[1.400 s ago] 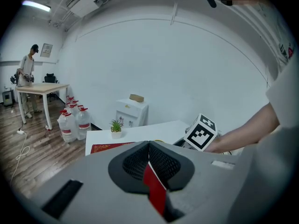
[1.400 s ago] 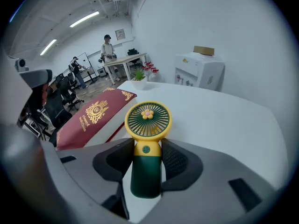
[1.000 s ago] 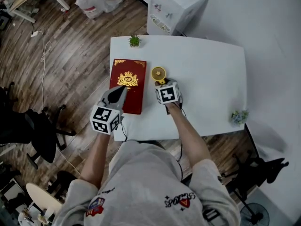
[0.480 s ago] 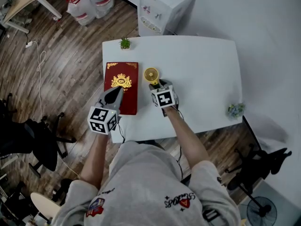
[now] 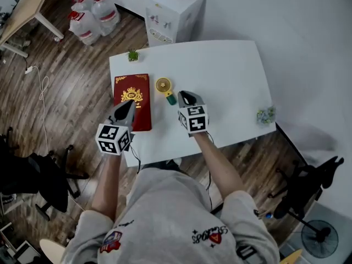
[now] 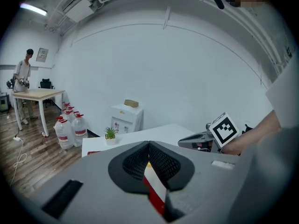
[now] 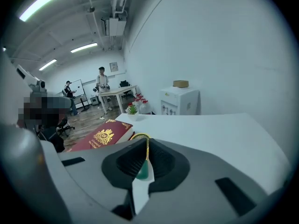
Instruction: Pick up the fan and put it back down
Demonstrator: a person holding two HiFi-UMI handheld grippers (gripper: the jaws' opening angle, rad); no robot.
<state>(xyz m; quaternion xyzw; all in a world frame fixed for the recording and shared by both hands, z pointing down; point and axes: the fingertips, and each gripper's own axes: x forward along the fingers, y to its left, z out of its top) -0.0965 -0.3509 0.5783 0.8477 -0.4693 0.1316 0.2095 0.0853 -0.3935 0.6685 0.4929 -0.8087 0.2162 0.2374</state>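
The small yellow fan (image 5: 163,85) lies flat on the white table (image 5: 231,76), its green handle (image 5: 171,98) pointing at me. My right gripper (image 5: 184,96) hovers just behind the handle, apart from it. Its jaws have just been closing and now stand shut with nothing between them. In the right gripper view the fan (image 7: 138,137) shows beyond the closed right gripper (image 7: 147,141). My left gripper (image 5: 130,104) is shut and empty above the near end of the red book (image 5: 132,98); in the left gripper view the left gripper (image 6: 148,144) has its tips together.
A small potted plant (image 5: 132,55) stands at the table's far left corner, a little flower bunch (image 5: 265,115) at its right edge. Behind the table are a white water dispenser (image 5: 173,10) and several water bottles (image 5: 88,18). Office chairs (image 5: 33,169) stand on the wooden floor.
The right gripper has let go of the fan's handle, drawn back and up, and closed. The fan now lies alone on the table. The left gripper rose slightly.
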